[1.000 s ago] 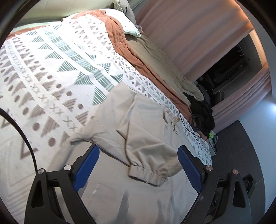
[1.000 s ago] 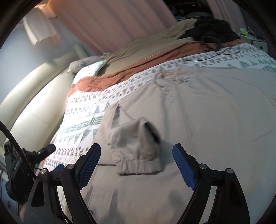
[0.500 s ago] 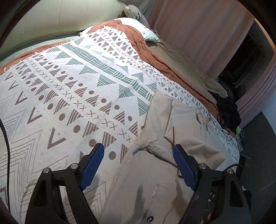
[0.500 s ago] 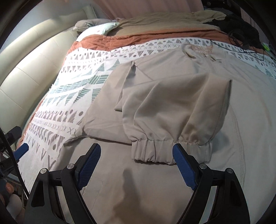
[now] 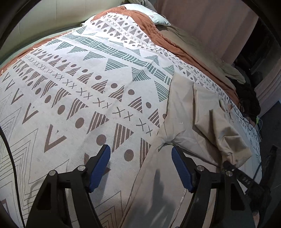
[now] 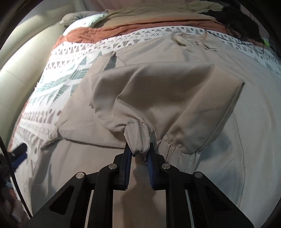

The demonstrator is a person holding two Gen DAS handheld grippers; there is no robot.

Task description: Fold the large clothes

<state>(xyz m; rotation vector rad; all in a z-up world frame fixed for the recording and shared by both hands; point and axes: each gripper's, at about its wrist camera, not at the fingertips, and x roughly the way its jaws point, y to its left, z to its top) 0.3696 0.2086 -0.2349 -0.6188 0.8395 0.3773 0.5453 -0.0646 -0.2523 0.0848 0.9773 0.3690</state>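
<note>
A large beige jacket (image 6: 193,140) lies spread on the patterned bedspread (image 5: 87,87). Its sleeve (image 6: 158,98) is folded across the body, elastic cuff towards me. My right gripper (image 6: 138,150) is shut on the sleeve cuff (image 6: 138,138), bunching it between the blue pads. My left gripper (image 5: 140,157) is open and empty, hovering over the jacket's left edge (image 5: 158,140) near the armpit fold; the jacket (image 5: 193,126) shows there too. The left gripper's tip also shows at the left of the right wrist view (image 6: 18,154).
A rust-coloured quilt (image 6: 105,31) and olive blanket (image 6: 158,14) lie beyond the bedspread, with a pale pillow (image 5: 154,15). Dark clothes and cables (image 5: 249,101) sit at the bed's far corner. A padded headboard (image 6: 21,70) is left; curtains (image 5: 210,26) hang behind.
My right gripper has moved in and closed on the sleeve cuff, which was lying free between open jaws. My left gripper has swung left, towards the jacket's edge, still open.
</note>
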